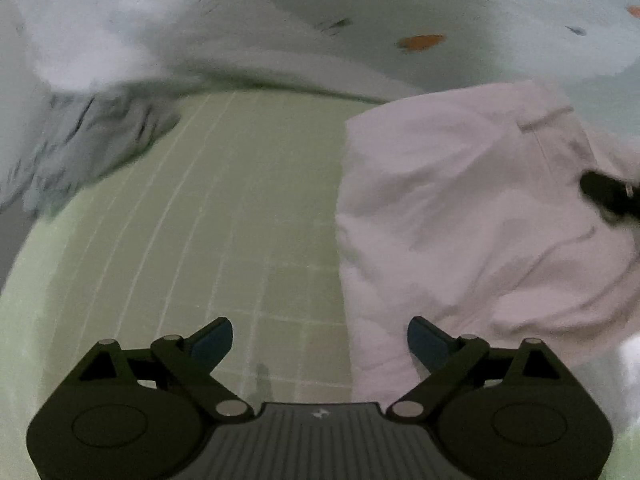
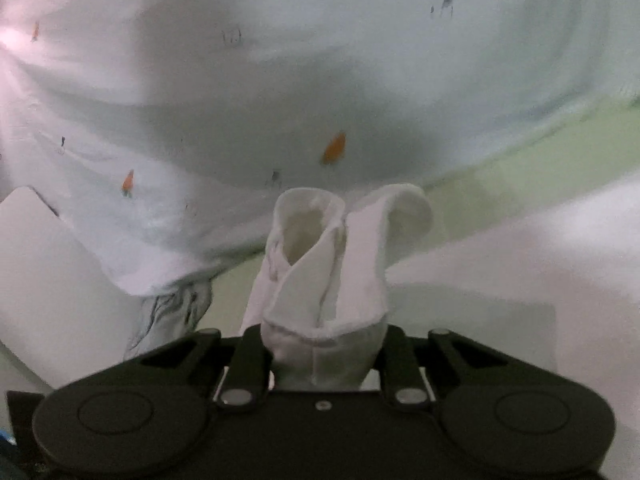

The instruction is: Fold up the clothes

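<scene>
Step in hand, by judgement: first lift of a fold, hem gathered and raised.

Right hand-held gripper [image 2: 324, 344]: pressed together on a bunched edge of the pale pinkish-white cotton garment [image 2: 328, 264]; cloth stands up between the fingers in two rolled lobes. Pinch looks deep (fabric reaches well down toward the gripper body).

Left hand-held gripper [image 1: 320, 340]: spread wide, nothing between the blue-padded fingertips [image 1: 216, 340]. Hovers over the pale green gridded mat [image 1: 224, 216] on the counter, just beside the left border of the same garment [image 1: 460, 208], right fingertip near or over the cloth edge (contact cannot be told).

Garment location: flat and lightly creased on the mat's right part in the left wrist view, a belt-loop-like tab [image 1: 544, 118] near its far edge. Dark tip of the right gripper visible on its right side [image 1: 608, 194].

Also present: white sheet with small orange and dark prints [image 2: 280, 92] behind the mat; grey-streaked crumpled cloth [image 1: 80, 152] at far left, well apart from the work.

Next move, by judgement: left gripper onto the near-left edge, pinch, then both edges carried across together, cloth kept taut (uneven lift likely to skew the crease).
</scene>
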